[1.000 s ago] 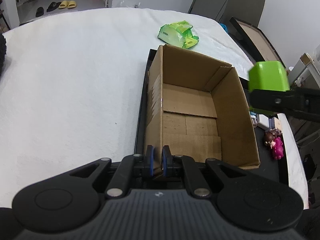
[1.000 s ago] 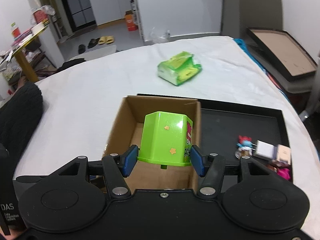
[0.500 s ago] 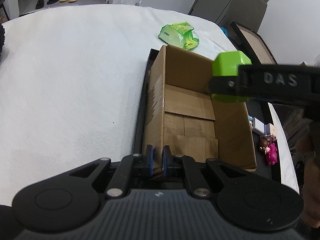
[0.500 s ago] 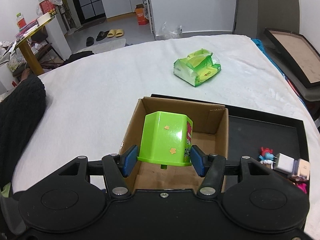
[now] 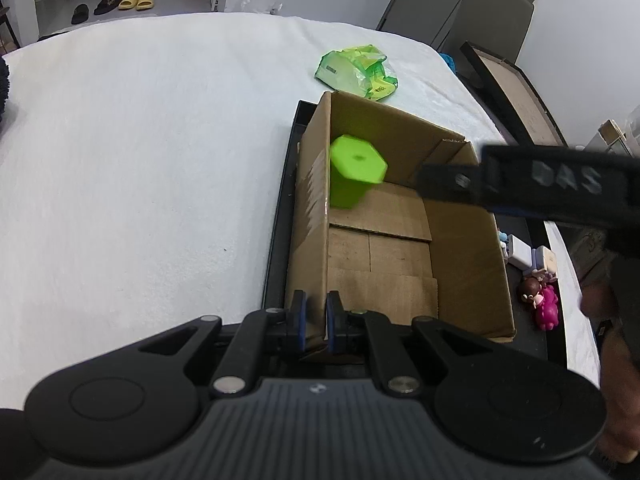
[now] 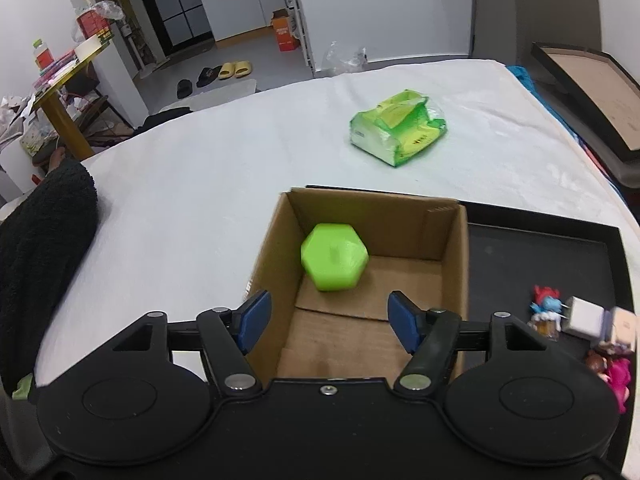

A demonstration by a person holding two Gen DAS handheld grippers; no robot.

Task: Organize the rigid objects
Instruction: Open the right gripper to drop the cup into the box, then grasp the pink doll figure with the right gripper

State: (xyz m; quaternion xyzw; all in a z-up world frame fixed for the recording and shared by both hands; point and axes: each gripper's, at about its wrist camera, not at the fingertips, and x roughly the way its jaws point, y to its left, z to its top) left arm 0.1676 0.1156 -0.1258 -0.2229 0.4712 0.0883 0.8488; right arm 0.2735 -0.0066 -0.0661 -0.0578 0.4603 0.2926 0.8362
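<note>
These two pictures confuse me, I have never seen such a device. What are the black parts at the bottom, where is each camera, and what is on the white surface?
No robot is here: a person holds a two-finger claw in each hand, and each claw carries a wide-angle camera that looks along its fingers. The black shapes at the bottom are the claws themselves.

In the left camera's picture, the left claw is shut on the near wall of a cardboard box.

In the right camera's picture, the right claw is over the box; its jaws have just been opening and nothing is between them. The green cup that it released is upside down inside the box, blurred.

The box stands in a black tray on a white cloth. Small toys lie in the tray, and a green packet lies further back.
</note>
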